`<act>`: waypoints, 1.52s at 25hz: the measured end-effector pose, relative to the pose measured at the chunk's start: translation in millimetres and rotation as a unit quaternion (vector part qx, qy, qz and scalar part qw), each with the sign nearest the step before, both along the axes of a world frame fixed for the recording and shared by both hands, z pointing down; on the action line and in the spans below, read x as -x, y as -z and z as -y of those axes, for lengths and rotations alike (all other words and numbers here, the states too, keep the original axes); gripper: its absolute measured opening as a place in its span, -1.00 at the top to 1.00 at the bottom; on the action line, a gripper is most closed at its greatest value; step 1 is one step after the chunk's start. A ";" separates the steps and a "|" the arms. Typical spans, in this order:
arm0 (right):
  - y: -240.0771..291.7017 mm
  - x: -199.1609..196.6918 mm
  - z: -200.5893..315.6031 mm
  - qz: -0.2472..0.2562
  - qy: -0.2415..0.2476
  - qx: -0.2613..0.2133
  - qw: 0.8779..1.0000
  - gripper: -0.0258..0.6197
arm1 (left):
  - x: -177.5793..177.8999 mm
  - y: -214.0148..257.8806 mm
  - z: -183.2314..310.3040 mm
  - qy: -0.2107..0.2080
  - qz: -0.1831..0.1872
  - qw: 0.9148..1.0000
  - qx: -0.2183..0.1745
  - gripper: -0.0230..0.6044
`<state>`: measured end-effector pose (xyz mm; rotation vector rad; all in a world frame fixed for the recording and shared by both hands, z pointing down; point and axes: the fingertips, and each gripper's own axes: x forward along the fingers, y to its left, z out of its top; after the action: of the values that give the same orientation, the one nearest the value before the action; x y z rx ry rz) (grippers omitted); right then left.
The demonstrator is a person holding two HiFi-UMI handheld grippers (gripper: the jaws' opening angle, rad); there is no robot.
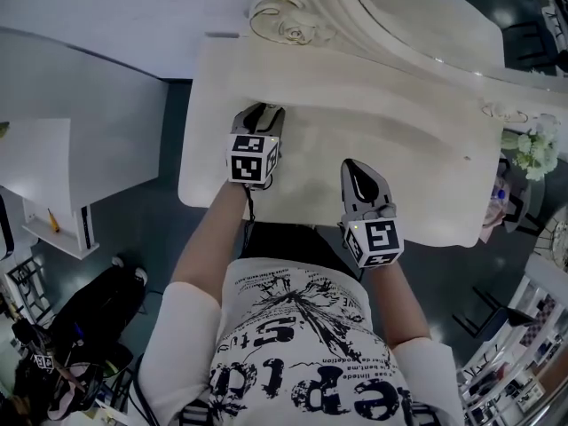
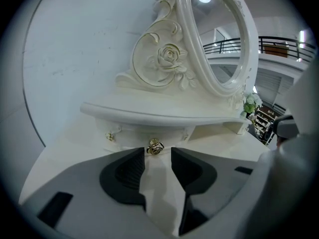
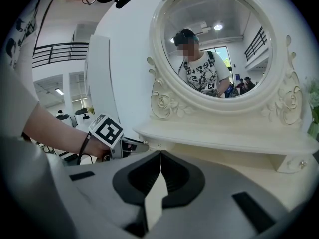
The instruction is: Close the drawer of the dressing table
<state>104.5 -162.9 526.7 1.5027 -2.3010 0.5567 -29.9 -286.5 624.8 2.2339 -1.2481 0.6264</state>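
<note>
The white dressing table (image 1: 417, 149) carries a raised shelf (image 2: 164, 114) with small drawers under it. One drawer front (image 2: 133, 133) bears a gold rose knob (image 2: 155, 147). My left gripper (image 2: 157, 156) is open. The knob sits just ahead of its fingertips, in line with the gap, and the pads do not press on it. From above, the left gripper (image 1: 264, 114) points at the shelf's left part. The right gripper view also shows the left gripper (image 3: 130, 145) at the shelf's underside. My right gripper (image 3: 160, 154) is shut on nothing and hovers over the tabletop, as the right gripper (image 1: 357, 169) also shows from above.
An oval mirror (image 3: 219, 49) in a carved frame (image 2: 164, 59) stands behind the shelf. A second gold knob (image 2: 110, 136) sits to the left. White flowers (image 1: 531, 149) stand at the table's right end. A white cabinet (image 1: 44, 180) and a black bag (image 1: 89, 313) are on the floor at left.
</note>
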 end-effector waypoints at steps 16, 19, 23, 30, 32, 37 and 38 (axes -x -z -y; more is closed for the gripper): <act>52.1 -0.4 -20.2 0.019 -0.007 -0.054 0.998 0.87 | 7.6 119.4 -85.4 -0.007 0.015 0.992 -0.126 0.72; 70.4 -1.8 -23.8 0.021 -0.012 -0.070 0.997 0.87 | 14.6 144.1 -100.9 0.008 -0.011 0.991 -0.137 0.78; 102.8 -0.1 -30.9 0.024 -0.006 -0.107 0.994 0.87 | 20.7 185.4 -115.0 0.010 -0.031 0.985 -0.172 0.86; 163.0 0.4 -41.7 0.039 0.008 -0.178 0.983 0.87 | 13.3 260.0 -126.1 -0.012 -0.049 0.969 -0.241 0.86; 175.7 0.9 -48.9 0.035 0.012 -0.190 0.981 0.87 | 9.3 277.8 -134.5 -0.022 -0.053 0.966 -0.254 0.86; 197.9 -3.9 -59.3 0.028 0.006 -0.223 0.974 0.87 | 3.6 306.7 -146.3 -0.047 -0.057 0.957 -0.279 0.86; 199.0 -5.0 -60.8 0.029 0.006 -0.223 0.974 0.87 | 3.6 309.2 -148.0 -0.051 -0.045 0.955 -0.288 0.86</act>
<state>109.5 -102.1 327.6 1.6774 -2.6001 0.0753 -33.4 -138.5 315.6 2.7736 -1.4070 0.1981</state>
